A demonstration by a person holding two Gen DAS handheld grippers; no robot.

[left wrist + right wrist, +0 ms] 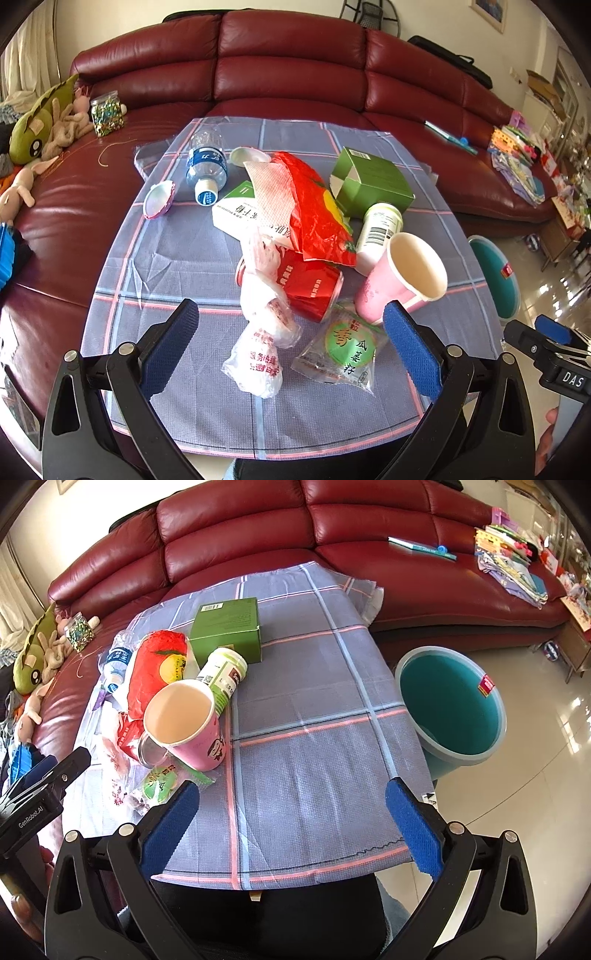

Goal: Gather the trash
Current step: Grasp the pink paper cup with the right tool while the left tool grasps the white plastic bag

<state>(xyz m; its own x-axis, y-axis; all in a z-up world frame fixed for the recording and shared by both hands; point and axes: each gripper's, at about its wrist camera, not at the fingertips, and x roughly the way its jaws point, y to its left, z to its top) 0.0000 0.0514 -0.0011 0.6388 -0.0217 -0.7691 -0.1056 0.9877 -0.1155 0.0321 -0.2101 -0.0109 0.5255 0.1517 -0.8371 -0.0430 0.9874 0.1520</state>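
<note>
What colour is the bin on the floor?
The bin is teal, clearest in the right wrist view.

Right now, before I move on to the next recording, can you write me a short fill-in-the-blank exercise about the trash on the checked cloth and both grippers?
1. The pink paper cup lies on its ____.
2. The teal plastic bin stands on the ____, beside the checked cloth.
3. The left gripper and right gripper are both ____, holding nothing.
4. The cardboard box behind the white bottle is ____ in colour.

Missing words: side; floor; open; green

Red leather sofa [291,70], glossy floor [535,812]
</note>
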